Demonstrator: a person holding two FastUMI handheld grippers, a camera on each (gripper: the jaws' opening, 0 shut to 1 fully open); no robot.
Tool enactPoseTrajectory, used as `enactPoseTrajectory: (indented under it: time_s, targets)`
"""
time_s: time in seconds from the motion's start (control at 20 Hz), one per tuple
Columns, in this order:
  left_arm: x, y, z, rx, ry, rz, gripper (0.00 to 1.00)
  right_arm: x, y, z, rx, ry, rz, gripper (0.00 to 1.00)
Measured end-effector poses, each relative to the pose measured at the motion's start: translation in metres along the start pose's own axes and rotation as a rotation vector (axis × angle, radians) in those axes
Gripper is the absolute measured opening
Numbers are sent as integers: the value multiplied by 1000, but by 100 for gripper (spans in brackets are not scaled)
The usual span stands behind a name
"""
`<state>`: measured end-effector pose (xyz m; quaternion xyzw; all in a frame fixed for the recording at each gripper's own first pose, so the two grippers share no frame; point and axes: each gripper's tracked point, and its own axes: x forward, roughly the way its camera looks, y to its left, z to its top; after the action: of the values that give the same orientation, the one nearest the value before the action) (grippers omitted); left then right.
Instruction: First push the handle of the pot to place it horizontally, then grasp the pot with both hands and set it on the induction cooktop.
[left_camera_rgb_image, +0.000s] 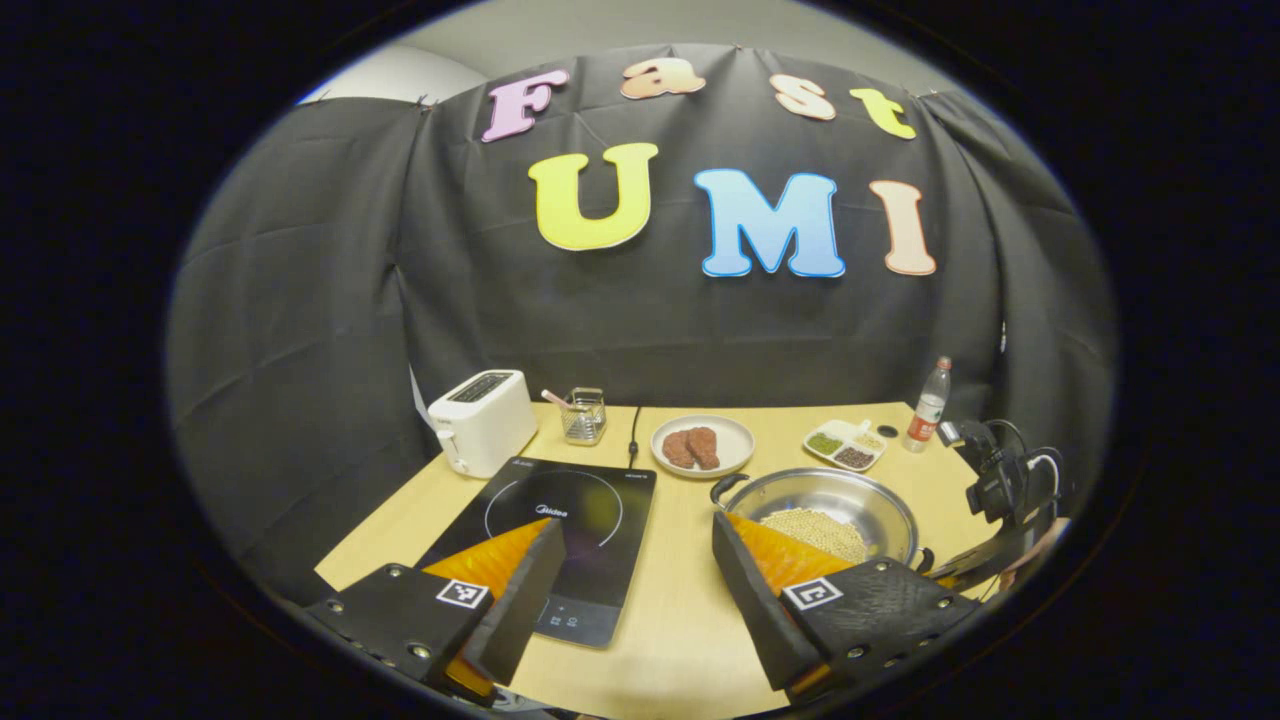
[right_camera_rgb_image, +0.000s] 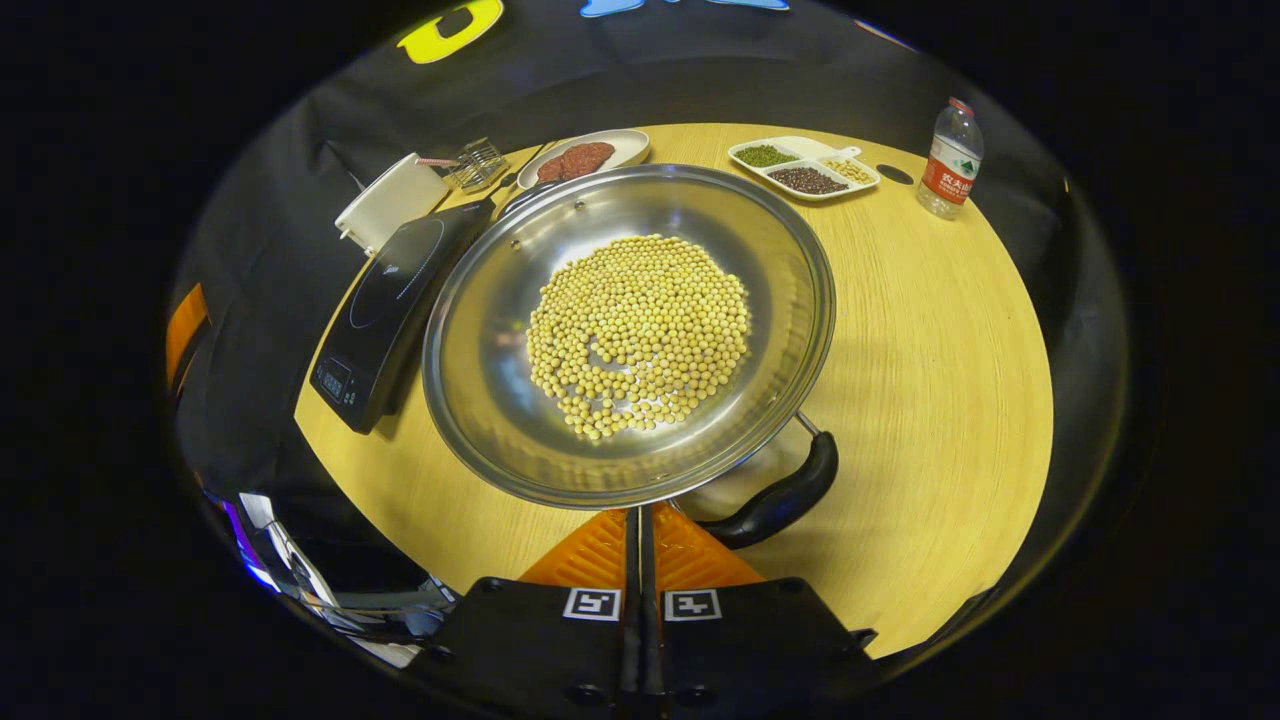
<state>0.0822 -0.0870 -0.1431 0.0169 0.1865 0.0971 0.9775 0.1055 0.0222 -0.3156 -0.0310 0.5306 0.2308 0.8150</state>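
Looking down along our right hand-held gripper (right_camera_rgb_image: 640, 560), we see its fingers pressed together with nothing between them, just beside the black long handle (right_camera_rgb_image: 785, 497) of a wide stainless steel pot (right_camera_rgb_image: 628, 335). The pot sits on the wooden desk (right_camera_rgb_image: 930, 380), just right of the black induction cooktop (right_camera_rgb_image: 385, 305), with a loose layer of soybeans (right_camera_rgb_image: 640, 335) inside. Our left hand-held gripper (left_camera_rgb_image: 640, 560) hovers with fingers wide apart above the desk between cooktop and pot. We judge the pot stiff, smooth and fairly heavy; the beans would roll if it tilts. The long handle and the small loop handle (left_camera_rgb_image: 728, 486) opposite look like the safest holds.
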Motion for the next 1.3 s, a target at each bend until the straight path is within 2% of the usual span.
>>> enactPoseTrajectory:
  time_s: [0.15, 0.35, 0.65, 1.05, 1.3]
  targets:
    - [1, -9, 1, 4, 3, 8, 89, 0, -14, 2, 4, 6, -4, 2]
    - [1, -27, 3, 16, 6, 9, 91, 0, -31, 6, 11, 6, -11, 2]
    - [0, -39, -4, -9, 34, 58, 89, 1, -53, 16, 28, -3, -6, 2]
    - [-3, -53, -2, -7, 54, 98, 91, 2, -77, 30, 206, -26, 19, 2]
    - [5, -69, 7, 8, 45, 48, 89, 0, -94, 47, 288, -82, -18, 2]
